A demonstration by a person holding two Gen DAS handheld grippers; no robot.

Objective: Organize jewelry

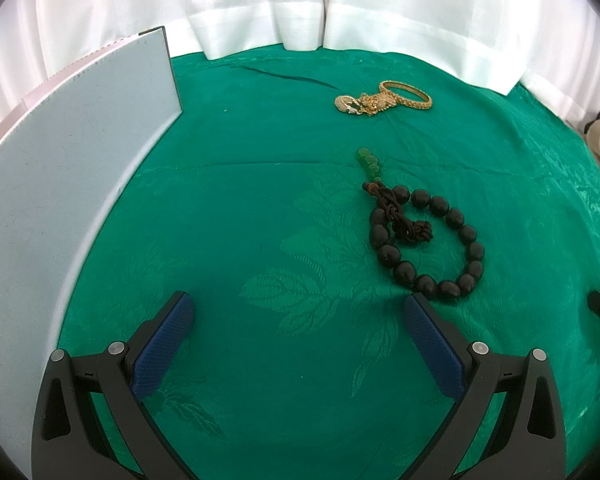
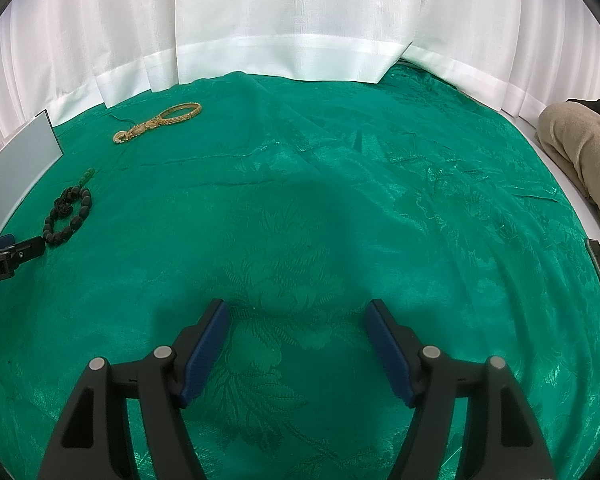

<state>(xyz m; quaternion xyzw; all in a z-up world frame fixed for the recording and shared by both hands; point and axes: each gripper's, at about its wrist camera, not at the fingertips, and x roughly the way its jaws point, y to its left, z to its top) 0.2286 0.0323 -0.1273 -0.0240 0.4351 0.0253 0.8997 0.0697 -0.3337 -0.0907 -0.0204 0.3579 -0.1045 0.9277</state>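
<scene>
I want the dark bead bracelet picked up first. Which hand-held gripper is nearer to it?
Left. The left hand-held gripper hovers open just short of the dark bead bracelet, one fingertip almost beside it. The right hand-held gripper is open over bare green cloth, well off to the bracelet's side.

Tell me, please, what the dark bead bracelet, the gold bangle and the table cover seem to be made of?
Dark bead bracelet: probably polished wood or seed; the beads are uneven, nearly black, with a dull shine and a knotted brown cord.
Gold bangle: gold-coloured metal, woven-looking and shiny; whether real gold cannot be told.
Table cover: green woven cloth, damask-like, with a satin leaf pattern and creases.
</scene>
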